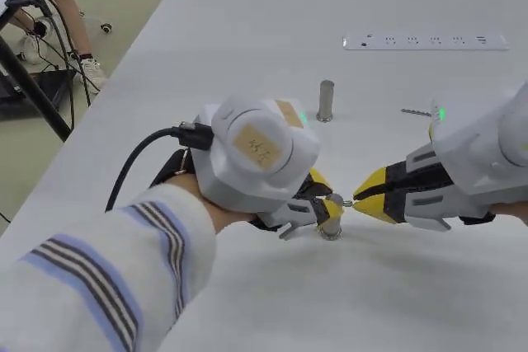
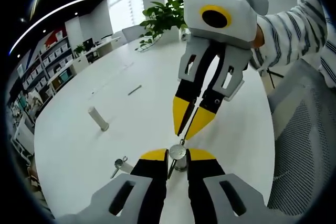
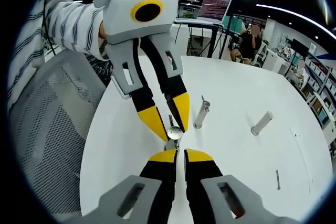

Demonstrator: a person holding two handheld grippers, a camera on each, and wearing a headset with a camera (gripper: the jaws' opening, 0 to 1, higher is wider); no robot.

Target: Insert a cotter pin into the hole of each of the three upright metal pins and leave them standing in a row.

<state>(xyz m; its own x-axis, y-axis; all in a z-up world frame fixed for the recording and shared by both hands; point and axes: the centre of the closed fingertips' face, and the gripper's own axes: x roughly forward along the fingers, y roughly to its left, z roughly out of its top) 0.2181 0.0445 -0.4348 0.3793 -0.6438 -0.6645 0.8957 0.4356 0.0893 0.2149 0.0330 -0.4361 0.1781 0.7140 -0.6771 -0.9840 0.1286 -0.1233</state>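
My left gripper (image 1: 328, 208) (image 2: 177, 155) is shut on an upright metal pin (image 1: 332, 227) (image 2: 177, 152) (image 3: 174, 132) standing on the white table. Facing it from the right, my right gripper (image 1: 357, 195) (image 3: 181, 156) is shut on a thin cotter pin (image 1: 347, 202) (image 2: 182, 141), whose tip touches the top of the held pin. A second metal pin (image 3: 201, 113) (image 2: 122, 166) stands close by with a cotter pin through its top. The third pin (image 1: 327, 100) (image 2: 98, 118) (image 3: 261, 123) stands bare farther back.
A loose cotter pin (image 1: 417, 112) (image 2: 135, 90) (image 3: 277, 179) lies on the table beyond the bare pin. A white power strip (image 1: 425, 41) lies at the far right. A mesh chair (image 3: 47, 129) stands beside the table edge, and a person sits in the room behind.
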